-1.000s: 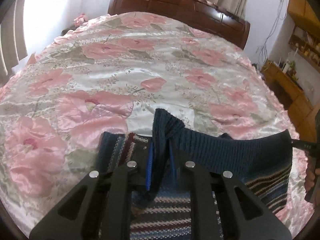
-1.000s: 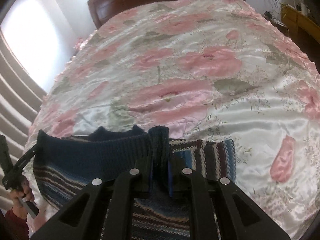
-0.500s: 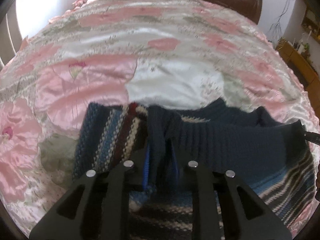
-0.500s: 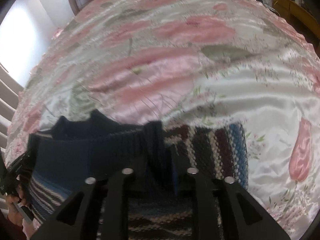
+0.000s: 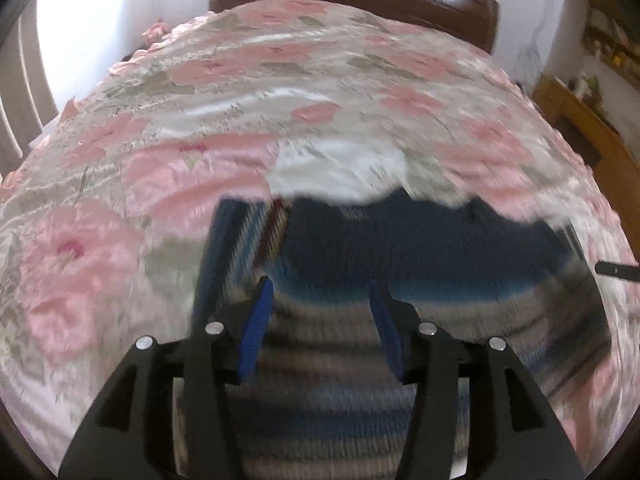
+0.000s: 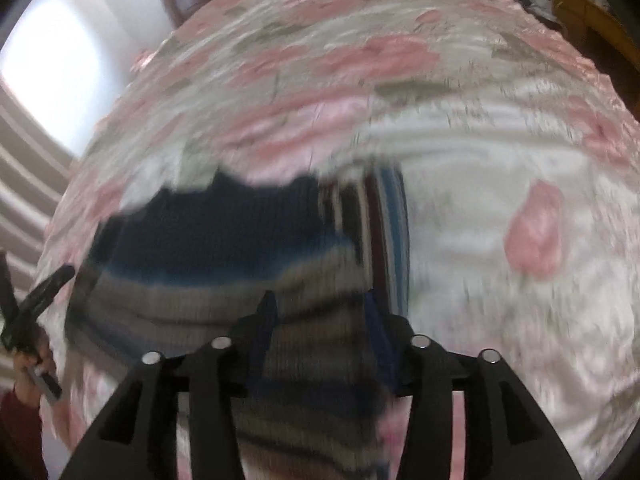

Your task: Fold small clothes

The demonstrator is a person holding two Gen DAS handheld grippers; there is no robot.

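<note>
Both my grippers, left (image 5: 320, 292) and right (image 6: 318, 304), are spread wide, gripping nothing. Striped sweater (image 5: 400, 300) lies on the floral bedspread (image 5: 200, 168), lower center of both views. Frames blurred.

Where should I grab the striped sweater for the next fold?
Probably the sweater's striped side edge in the right wrist view, coming in low from the bare bedspread. That edge lies flat and exposed; both tools are open.
</note>
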